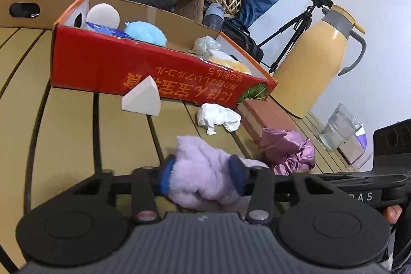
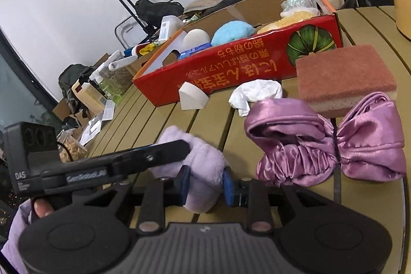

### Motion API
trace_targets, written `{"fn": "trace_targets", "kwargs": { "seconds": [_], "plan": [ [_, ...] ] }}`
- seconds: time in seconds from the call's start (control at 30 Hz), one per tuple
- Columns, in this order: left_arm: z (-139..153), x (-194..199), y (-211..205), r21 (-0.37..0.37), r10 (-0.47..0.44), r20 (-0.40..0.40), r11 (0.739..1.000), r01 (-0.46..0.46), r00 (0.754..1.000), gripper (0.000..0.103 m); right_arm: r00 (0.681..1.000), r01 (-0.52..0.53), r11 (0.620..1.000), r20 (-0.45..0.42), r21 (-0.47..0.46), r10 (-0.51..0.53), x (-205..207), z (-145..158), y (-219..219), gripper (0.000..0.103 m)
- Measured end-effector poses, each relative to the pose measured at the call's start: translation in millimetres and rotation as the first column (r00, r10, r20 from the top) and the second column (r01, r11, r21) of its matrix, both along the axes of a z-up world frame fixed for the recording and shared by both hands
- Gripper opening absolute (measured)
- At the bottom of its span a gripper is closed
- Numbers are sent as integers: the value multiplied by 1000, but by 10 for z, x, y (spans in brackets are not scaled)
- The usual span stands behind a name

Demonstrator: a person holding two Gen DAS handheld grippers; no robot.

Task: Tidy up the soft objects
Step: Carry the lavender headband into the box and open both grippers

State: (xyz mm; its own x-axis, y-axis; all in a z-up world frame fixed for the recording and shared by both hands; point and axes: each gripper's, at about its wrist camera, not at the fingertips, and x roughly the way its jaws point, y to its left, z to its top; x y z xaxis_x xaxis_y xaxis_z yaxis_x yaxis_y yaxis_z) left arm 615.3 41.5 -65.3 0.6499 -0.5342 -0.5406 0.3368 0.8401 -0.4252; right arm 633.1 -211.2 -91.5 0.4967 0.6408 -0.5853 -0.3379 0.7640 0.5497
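The lilac fluffy cloth (image 1: 203, 168) lies on the slatted table (image 1: 66, 120) in front of the red box (image 1: 143, 68), and both grippers have it at once — the left gripper (image 1: 203, 171) has its blue pads pressed into one part of the bundle, the right gripper (image 2: 205, 184) is pinched narrowly on another part, each closed only as far as the soft pile allows. From the right wrist view the left gripper's finger reaches in from the left across the cloth, so the two tools meet over it at an angle; neither hand is clearly nearer. Its long axis I judge to run roughly away toward the red box, which stands just beyond. Loose on the table before the box: one white wedge sponge (image 1: 142, 98), one crumpled white tissue (image 1: 218, 117), one pink scouring sponge (image 2: 344, 76), one purple satin bonnet (image 2: 326, 143). Inside the box: one white ball (image 1: 102, 14), one blue pouf (image 1: 146, 32), one yellow plush (image 1: 228, 63) — and a pale mesh puff (image 1: 205, 44).
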Motion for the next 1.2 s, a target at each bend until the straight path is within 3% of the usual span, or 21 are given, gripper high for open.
{"fn": "trace_targets", "kwargs": {
  "seconds": [0.1, 0.23, 0.33, 0.43, 0.57, 0.67, 0.77, 0.87, 0.9, 1.0, 1.1, 1.13, 1.17, 1.2],
  "plan": [
    [93, -76, 6, -10, -7, 1, 1000, 7, 1000, 21, 999, 16, 1000, 36, 23, -17, -69, 66, -50, 23],
    [399, -105, 90, -79, 21, 34, 997, -19, 999, 20, 992, 6, 999, 122, 50, -13, -136, 363, -75, 23],
    [714, 92, 96, -124, 58, 81, 991, -47, 995, 20, 979, 2, 1000, 206, 16, -5, 57, 733, -56, 23],
    [992, 592, -26, -89, 88, 119, 993, -77, 989, 20, 968, 18, 999, 251, -43, -7, 536, 1064, -32, 23],
    [1042, 1625, -219, -53, 125, 27, 991, -124, 992, 20, 971, 80, 981, 235, -175, -37, 1423, 1218, 109, 23],
    [859, 2350, -298, -31, 165, -28, 986, -166, 986, 21, 979, 130, 965, 181, -227, -89, 2186, 1089, 185, 23],
    [532, 2860, -289, 2, 240, -165, 970, -243, 957, 38, 973, 221, 937, 125, -271, -193, 2845, 754, 177, 26],
    [498, 2823, -242, 4, 242, -127, 970, -244, 962, 41, 960, 279, 867, 156, -412, -234, 3092, 483, 257, 28],
    [556, 2760, -236, 4, 222, -104, 975, -223, 969, 41, 960, 276, 875, 157, -397, -231, 3064, 456, 246, 28],
    [823, 2515, -242, 21, 181, -5, 983, -180, 984, 45, 944, 308, 910, 211, -276, -256, 2832, 550, 167, 43],
    [1079, 2175, -259, 79, 172, 57, 981, -176, 983, 48, 944, 276, 920, 258, -279, -205, 2580, 812, 214, 48],
    [1168, 2010, -275, 110, 169, 88, 978, -179, 982, 52, 944, 265, 923, 271, -277, -190, 2475, 903, 200, 51],
    [1245, 1823, -294, 149, 172, 122, 971, -190, 977, 64, 943, 252, 928, 284, -274, -172, 2329, 1023, 189, 57],
    [1307, 1669, -317, 183, 179, 155, 961, -206, 972, 70, 942, 235, 936, 300, -263, -152, 2144, 1150, 167, 66]
  ]
}}
